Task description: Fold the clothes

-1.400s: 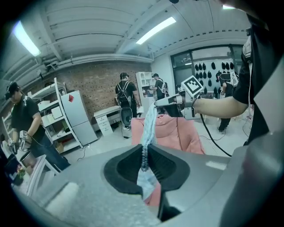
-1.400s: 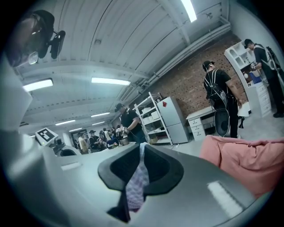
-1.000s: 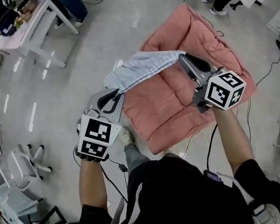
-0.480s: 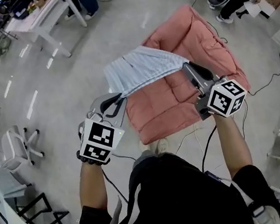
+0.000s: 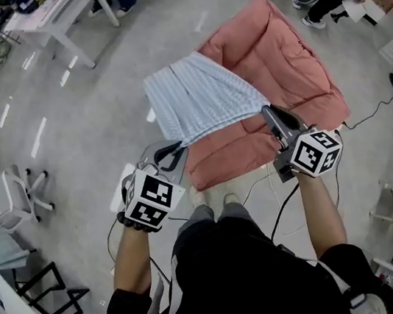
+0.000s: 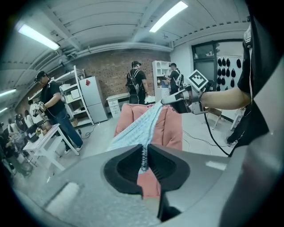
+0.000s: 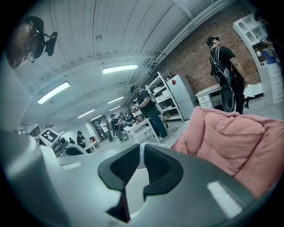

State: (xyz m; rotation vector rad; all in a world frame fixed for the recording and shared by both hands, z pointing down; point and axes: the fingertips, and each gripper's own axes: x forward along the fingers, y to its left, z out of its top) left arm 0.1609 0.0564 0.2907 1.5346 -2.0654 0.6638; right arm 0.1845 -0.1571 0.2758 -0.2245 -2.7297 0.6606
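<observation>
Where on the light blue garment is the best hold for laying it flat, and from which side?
The two corners of its near edge, one per gripper, approached from the person's side. The garment stretches away from that edge toward the pink quilt, and the left gripper and right gripper are shut on those corners.

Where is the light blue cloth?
In the head view's middle, the light blue cloth hangs between the left gripper and right gripper, over the pink cushion's left side.
</observation>
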